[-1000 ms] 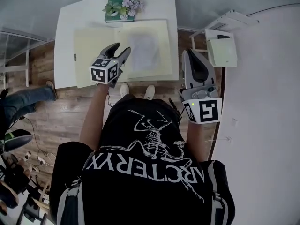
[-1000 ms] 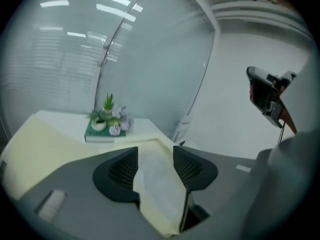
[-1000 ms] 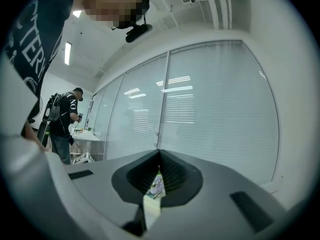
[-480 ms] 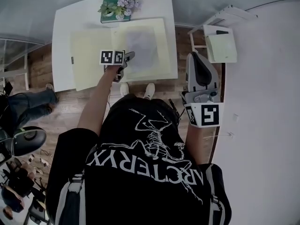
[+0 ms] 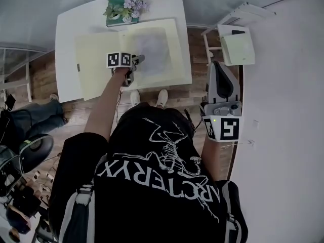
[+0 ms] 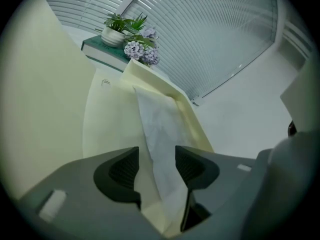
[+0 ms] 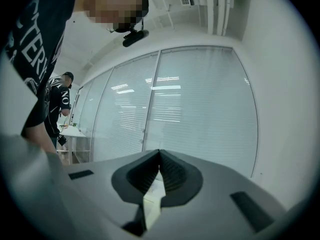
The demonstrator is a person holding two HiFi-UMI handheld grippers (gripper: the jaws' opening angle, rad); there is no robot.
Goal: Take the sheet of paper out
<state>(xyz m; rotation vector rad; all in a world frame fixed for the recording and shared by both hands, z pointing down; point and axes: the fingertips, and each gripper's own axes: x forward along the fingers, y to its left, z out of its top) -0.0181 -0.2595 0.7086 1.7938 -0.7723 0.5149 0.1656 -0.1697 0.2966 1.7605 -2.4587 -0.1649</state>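
An open pale yellow folder [image 5: 96, 59] lies on the white table [image 5: 66, 29], with a white sheet of paper [image 5: 152, 47] on its right half. My left gripper [image 5: 135, 65] points down at the sheet's near left corner. In the left gripper view the sheet [image 6: 160, 129] runs up between the two dark pads of the left gripper [image 6: 156, 171]. The jaws stand wide and are closing a little, and the pads do not press on the paper. My right gripper [image 5: 220, 69] hangs off to the right of the table, level and shut [image 7: 160, 176] with nothing in it.
A potted plant with purple flowers [image 5: 124, 6] stands on a green book at the table's far edge. A white rack [image 5: 238, 44] stands on the floor to the right of the table. Another person's legs [image 5: 30, 118] show at the left.
My left gripper has sunk from above the folder down to the sheet's near left corner and rolled. The right gripper has drifted slightly right and stayed shut.
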